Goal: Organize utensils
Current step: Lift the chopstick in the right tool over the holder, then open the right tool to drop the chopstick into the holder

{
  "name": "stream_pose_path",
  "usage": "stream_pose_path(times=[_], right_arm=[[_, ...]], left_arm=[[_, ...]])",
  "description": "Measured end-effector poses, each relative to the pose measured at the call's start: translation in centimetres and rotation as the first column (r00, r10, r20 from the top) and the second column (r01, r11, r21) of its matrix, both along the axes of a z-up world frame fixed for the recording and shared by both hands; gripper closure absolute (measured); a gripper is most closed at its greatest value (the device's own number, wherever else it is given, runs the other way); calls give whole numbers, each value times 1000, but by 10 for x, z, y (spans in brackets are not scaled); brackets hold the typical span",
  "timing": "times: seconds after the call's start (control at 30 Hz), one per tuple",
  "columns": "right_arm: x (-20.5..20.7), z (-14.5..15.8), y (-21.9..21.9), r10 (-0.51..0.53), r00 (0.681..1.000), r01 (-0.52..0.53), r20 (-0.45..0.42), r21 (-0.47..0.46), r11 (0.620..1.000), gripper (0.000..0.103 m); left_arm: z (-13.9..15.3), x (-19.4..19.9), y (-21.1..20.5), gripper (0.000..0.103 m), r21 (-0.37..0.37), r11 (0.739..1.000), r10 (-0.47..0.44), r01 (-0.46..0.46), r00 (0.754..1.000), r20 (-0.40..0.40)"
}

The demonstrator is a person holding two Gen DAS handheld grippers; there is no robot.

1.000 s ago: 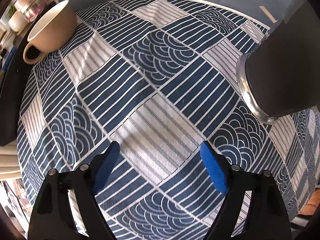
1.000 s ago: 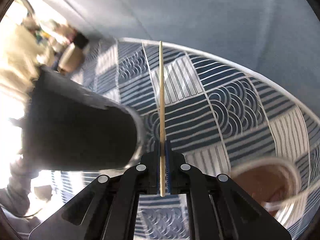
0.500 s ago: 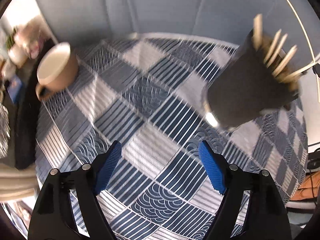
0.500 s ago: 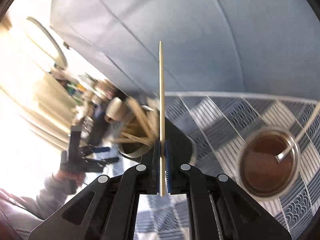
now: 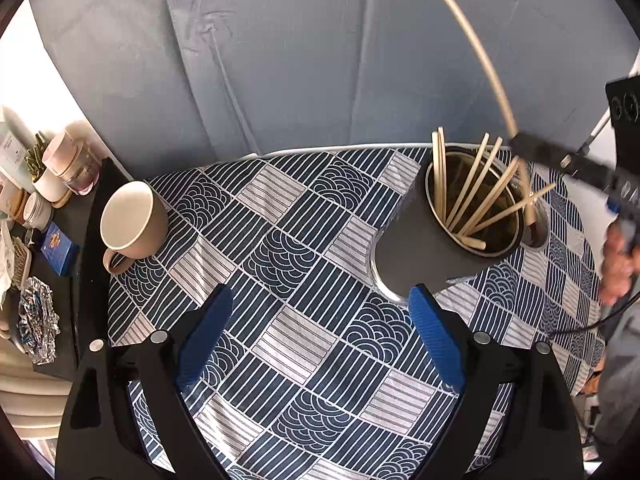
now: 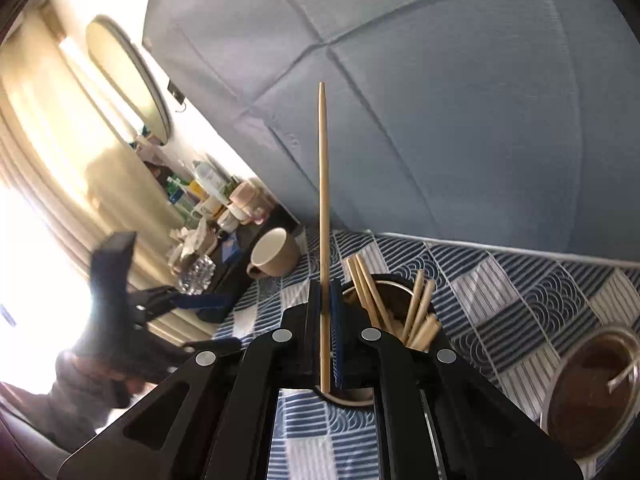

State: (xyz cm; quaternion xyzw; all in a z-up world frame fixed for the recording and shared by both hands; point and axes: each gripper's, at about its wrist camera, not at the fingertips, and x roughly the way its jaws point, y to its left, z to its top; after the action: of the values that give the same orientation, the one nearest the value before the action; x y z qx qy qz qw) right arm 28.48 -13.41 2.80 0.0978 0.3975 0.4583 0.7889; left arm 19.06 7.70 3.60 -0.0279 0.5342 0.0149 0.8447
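With your right gripper [image 6: 326, 312] pinching one chopstick [image 6: 323, 200] between its blue pads, most of the shaft stands out past the jaws and only a short stub shows behind them. That reads as a grip near one end, so the long part can drop in first once you tip it over.

Landmark: the dark holder cup [image 5: 436, 240]. In the right wrist view its rim sits just beyond and below your jaws, with several chopsticks already fanned inside. The held stick points up and away from the cup, not yet into the mouth, so I'd say you're mid-carry, just short of insertion. Main risk, as I judge it: the tip catching on the sticks leaning across the opening.

Your left gripper [image 5: 320, 340] has its jaws spread wide with nothing between them, hovering over the patterned cloth [image 5: 280, 248] on the near side of the cup. Its right pad shows close to the cup's base, probably on standby to steady it.

Left of the cup, well apart: a beige mug [image 5: 132, 220]. Just behind the cup on its right: a glass of brown liquid [image 6: 592, 388] with something standing in it.
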Motion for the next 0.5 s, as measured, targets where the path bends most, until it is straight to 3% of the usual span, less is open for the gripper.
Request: stream_pose_path(times=[0.17,0.5], right_arm=[[-12,-21,16,-27,995,39,94,-128,991,98],[-24,-34,40,4,987,51,158,-338,940,98]], left_arm=[[-2,2,-1,15,-9,1000,22,-22,1000,3],[-9,-3,-1,15,-24,999,30,-30,999,-12]])
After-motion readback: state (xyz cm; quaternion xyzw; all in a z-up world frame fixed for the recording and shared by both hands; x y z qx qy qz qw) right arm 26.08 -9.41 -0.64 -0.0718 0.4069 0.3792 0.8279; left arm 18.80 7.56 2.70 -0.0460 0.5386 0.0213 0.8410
